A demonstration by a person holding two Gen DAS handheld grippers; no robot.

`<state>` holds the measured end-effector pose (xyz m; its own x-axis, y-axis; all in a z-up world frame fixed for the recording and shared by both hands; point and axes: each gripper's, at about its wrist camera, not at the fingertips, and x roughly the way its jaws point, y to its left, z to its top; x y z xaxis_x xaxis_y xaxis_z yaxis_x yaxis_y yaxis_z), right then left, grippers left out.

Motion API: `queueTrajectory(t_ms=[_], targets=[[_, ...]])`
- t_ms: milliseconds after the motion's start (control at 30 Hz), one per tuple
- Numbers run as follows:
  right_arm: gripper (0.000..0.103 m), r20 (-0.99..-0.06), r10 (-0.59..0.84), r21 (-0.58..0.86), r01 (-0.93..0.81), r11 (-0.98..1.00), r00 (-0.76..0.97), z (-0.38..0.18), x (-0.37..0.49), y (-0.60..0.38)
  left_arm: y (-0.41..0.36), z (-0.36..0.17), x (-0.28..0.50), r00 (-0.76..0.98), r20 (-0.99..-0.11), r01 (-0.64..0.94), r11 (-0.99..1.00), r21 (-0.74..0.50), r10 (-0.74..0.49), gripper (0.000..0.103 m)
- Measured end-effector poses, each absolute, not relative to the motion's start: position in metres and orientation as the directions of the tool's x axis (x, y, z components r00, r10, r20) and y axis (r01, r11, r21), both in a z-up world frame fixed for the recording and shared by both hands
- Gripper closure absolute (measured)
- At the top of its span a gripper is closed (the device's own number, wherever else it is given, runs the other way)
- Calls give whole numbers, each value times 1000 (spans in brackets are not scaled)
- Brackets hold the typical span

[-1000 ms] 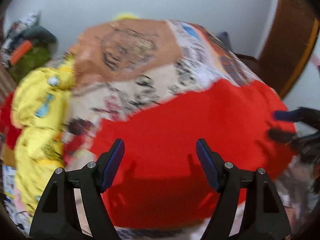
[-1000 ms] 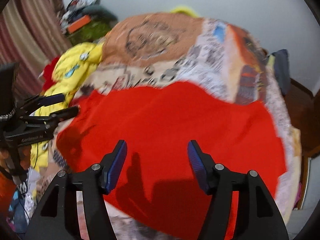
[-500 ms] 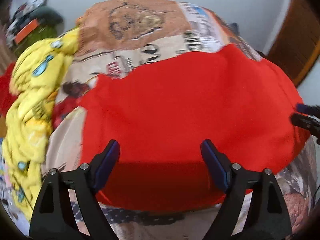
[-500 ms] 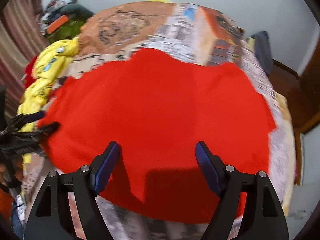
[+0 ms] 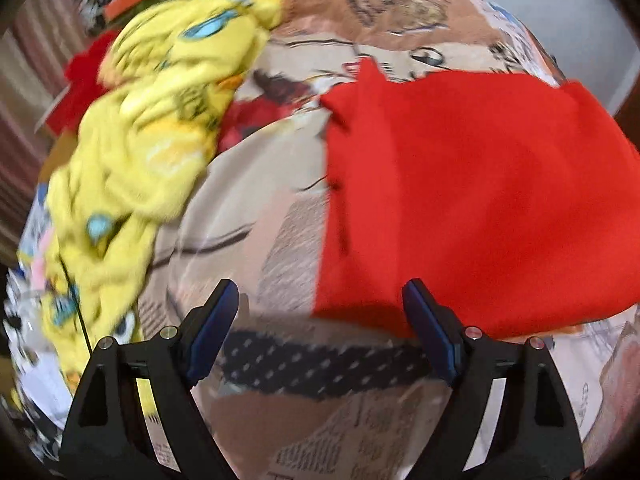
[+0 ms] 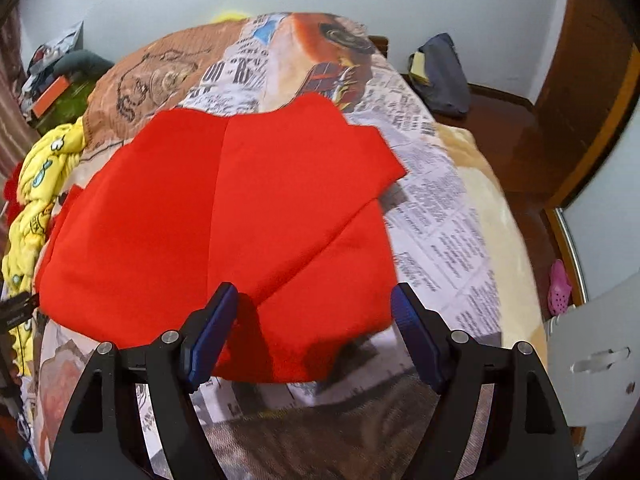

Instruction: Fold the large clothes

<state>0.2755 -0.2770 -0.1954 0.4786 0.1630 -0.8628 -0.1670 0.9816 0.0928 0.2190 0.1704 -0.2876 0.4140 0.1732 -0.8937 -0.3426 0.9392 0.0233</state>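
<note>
A large red garment (image 5: 480, 200) lies spread flat on a bed with a newspaper-print cover (image 5: 248, 208). In the left wrist view my left gripper (image 5: 320, 320) is open just above the cover, and the garment's near left corner lies between its fingertips, untouched. In the right wrist view the red garment (image 6: 240, 220) shows a diagonal fold line on its right half. My right gripper (image 6: 312, 320) stands open over the garment's near right edge, with cloth under the gap but not pinched. A tip of the left gripper (image 6: 16, 312) shows at the far left edge.
A crumpled yellow printed garment (image 5: 152, 120) is heaped along the bed's left side, with red cloth (image 5: 84, 76) behind it. A dark blue item (image 6: 440, 76) lies at the bed's far right corner. A wooden door (image 6: 580, 100) and a pink shoe (image 6: 558, 288) are on the right.
Both grippers have moved apart toward the garment's near corners and dropped closer to the bed. Their jaws stand wider than a second ago. The red garment now lies flat.
</note>
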Motion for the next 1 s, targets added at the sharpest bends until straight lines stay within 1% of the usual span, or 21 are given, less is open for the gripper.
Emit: queueTrajectory(t_ms=[100, 167, 333, 433, 500, 633, 767, 833, 933, 1000], targets=[[27, -851, 177, 112, -160, 981, 495, -186, 275, -279, 184, -275, 205, 438, -882, -394, 919, -17, 172, 19], [27, -839, 191, 121, -169, 978, 509, -177, 274, -275, 188, -263, 196, 485, -861, -396, 916, -61, 152, 19], [27, -800, 224, 108, -233, 966, 557, -155, 271, -253, 181, -242, 185, 535, -837, -372, 921, -115, 111, 19], [27, -785, 277, 135, -284, 949, 553, -148, 270, -234, 169, -240, 187, 531, -845, -333, 932, -143, 60, 19], [27, -788, 304, 149, -314, 938, 535, -151, 272, -221, 160, -245, 189, 527, -850, -303, 932, -200, -12, 19], [27, -821, 333, 148, -391, 909, 463, -170, 274, -194, 149, -258, 195, 515, -837, -256, 899, -356, -185, 19], [27, -867, 283, 92, -425, 900, 411, -197, 278, -178, 142, -273, 202, 503, -793, -224, 834, -504, -344, 19], [27, -889, 263, 84, -430, 899, 374, -212, 282, -176, 143, -281, 206, 507, -751, -227, 775, -590, -423, 19], [27, -893, 276, 108, -425, 899, 357, -218, 282, -181, 149, -288, 212, 536, -696, -237, 706, -668, -478, 19], [26, -890, 292, 127, -426, 896, 350, -219, 282, -183, 152, -292, 216, 556, -671, -232, 684, -692, -490, 19]])
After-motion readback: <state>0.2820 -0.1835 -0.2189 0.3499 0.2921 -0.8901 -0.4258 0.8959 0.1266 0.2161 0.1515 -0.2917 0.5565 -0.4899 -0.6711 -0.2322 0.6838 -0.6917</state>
